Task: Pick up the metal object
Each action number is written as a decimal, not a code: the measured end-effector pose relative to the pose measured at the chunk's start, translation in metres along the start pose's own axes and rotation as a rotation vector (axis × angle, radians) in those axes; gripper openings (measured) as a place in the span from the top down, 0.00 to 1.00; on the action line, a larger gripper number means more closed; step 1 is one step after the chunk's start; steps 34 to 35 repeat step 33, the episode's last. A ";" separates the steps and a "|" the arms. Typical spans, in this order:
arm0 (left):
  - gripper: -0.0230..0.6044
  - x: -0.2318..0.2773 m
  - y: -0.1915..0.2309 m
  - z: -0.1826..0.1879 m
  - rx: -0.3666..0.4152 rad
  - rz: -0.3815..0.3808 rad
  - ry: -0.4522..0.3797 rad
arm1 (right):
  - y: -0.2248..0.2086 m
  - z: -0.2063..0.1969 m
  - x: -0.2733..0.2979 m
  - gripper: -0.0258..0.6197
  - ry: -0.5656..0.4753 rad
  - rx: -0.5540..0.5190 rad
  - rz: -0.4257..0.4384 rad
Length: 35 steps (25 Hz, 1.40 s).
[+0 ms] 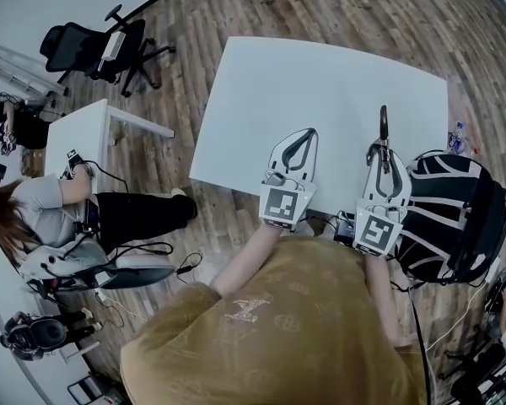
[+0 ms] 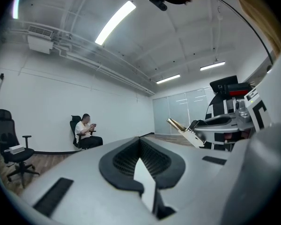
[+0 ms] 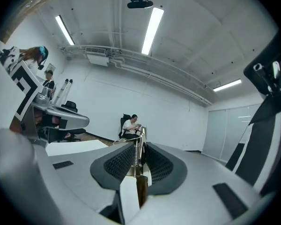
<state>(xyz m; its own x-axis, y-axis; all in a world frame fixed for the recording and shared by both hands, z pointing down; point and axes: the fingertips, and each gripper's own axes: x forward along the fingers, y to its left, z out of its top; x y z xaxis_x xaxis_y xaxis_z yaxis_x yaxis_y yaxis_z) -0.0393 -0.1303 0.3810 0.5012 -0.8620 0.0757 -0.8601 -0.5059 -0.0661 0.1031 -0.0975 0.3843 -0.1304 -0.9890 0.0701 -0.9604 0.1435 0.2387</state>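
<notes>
The metal object (image 1: 384,125) is a thin dark tool with a spring and a brass-coloured part. It sticks forward out of my right gripper (image 1: 383,152), which is shut on it above the near edge of the white table (image 1: 320,83). In the right gripper view the object (image 3: 136,159) stands upright between the black pads. My left gripper (image 1: 306,133) hovers beside it to the left, with its tips together and nothing held. From the left gripper view I see the object's pale tip (image 2: 183,129) jutting out of the right gripper (image 2: 201,124).
A black backpack with white stripes (image 1: 455,218) sits right of the table, with a small bottle (image 1: 457,137) by it. At the left are an office chair (image 1: 101,45), a smaller white table (image 1: 80,133) and a seated person (image 1: 42,209). Another person (image 2: 86,130) sits by the far wall.
</notes>
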 end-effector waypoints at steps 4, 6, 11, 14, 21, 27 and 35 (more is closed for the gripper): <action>0.98 -0.001 -0.001 -0.002 -0.015 -0.004 -0.008 | 0.000 -0.001 0.000 0.82 -0.008 0.058 0.008; 0.98 -0.002 0.001 -0.001 -0.030 0.001 -0.012 | -0.001 0.001 0.000 0.82 -0.008 0.084 0.004; 0.98 -0.002 0.005 0.002 -0.032 -0.002 -0.007 | -0.007 0.005 0.002 0.82 -0.006 0.124 -0.010; 0.98 -0.003 0.006 0.007 -0.030 -0.010 -0.010 | -0.008 0.006 0.001 0.82 -0.005 0.132 -0.016; 0.98 -0.004 0.006 0.004 -0.029 -0.015 -0.009 | -0.013 0.002 -0.001 0.82 -0.005 0.152 -0.030; 0.98 -0.004 0.002 0.001 -0.020 -0.012 -0.008 | -0.020 0.001 -0.005 0.82 -0.014 0.163 -0.040; 0.98 0.000 0.003 0.009 -0.029 -0.029 -0.022 | -0.025 0.000 -0.002 0.82 -0.013 0.167 -0.052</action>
